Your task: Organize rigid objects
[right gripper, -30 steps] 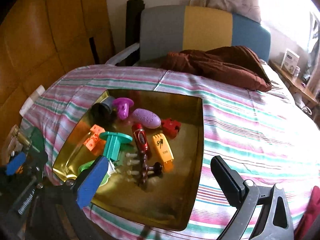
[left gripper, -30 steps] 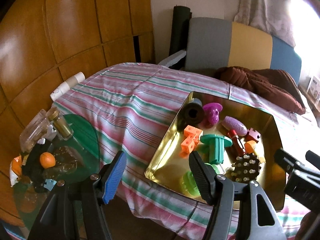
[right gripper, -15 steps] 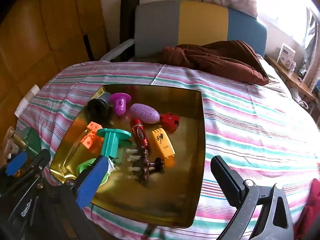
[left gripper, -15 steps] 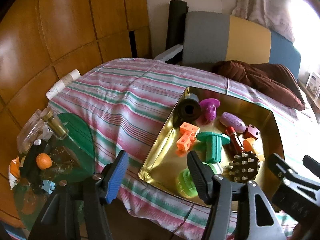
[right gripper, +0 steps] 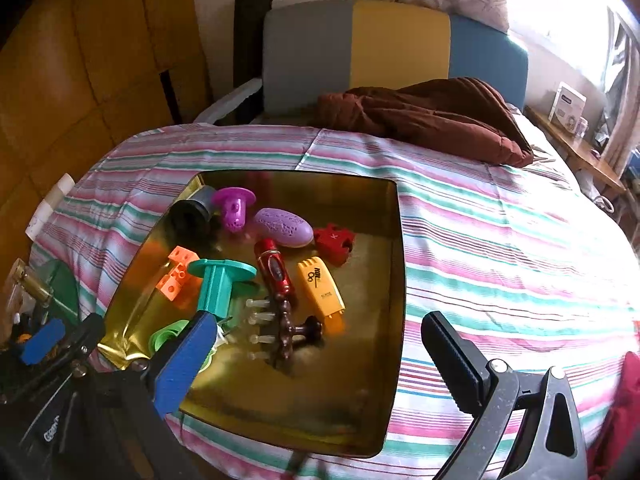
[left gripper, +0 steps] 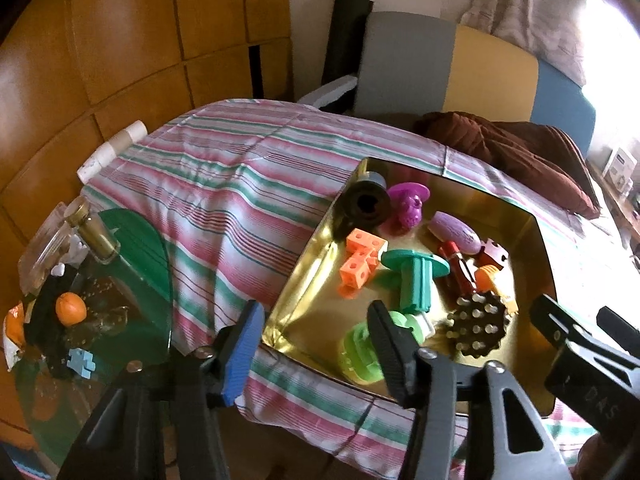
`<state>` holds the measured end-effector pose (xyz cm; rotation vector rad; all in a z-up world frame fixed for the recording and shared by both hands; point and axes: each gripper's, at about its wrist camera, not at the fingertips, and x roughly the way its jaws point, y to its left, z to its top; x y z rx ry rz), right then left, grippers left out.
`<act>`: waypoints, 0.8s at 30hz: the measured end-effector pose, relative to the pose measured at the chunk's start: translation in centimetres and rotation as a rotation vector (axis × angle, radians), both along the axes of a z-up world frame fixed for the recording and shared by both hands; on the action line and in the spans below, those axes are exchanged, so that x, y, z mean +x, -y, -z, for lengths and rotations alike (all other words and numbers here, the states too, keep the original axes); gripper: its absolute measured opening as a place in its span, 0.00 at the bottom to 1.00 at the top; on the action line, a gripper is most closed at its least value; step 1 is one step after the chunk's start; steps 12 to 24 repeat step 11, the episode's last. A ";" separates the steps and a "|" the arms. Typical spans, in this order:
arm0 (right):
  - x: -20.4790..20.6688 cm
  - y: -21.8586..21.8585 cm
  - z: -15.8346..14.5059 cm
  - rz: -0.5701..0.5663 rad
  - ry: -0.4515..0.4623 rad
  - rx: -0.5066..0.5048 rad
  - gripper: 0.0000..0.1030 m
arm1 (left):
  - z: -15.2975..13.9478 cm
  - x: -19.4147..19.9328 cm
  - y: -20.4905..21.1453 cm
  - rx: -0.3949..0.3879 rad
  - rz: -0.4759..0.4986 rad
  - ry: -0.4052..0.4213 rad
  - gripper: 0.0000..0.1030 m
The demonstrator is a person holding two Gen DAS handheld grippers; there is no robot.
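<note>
Now both grippers hover at the near edge of the gold tray (right gripper: 394,280) of toys.
The left gripper (left gripper: 316,344), jaws just narrowing on nothing, and the spread-open right gripper (right gripper: 320,354) should pick one toy, probably the near lime-green spool (left gripper: 356,354), squarely.

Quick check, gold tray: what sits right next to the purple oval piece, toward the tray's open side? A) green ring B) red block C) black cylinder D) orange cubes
B: the red block lies beside the purple oval piece in the gold tray.
</note>
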<state>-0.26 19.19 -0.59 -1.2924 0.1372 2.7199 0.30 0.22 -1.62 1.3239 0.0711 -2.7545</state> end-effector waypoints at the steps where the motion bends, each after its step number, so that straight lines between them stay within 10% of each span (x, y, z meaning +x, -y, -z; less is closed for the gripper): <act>1: 0.0 0.0 0.1 -0.001 0.001 -0.002 1.00 | 0.0 0.0 -0.1 0.003 0.008 0.001 0.51; 24: 0.0 -0.2 0.1 0.003 0.000 -0.004 1.00 | -0.4 0.4 -0.8 -0.001 0.029 -0.033 0.51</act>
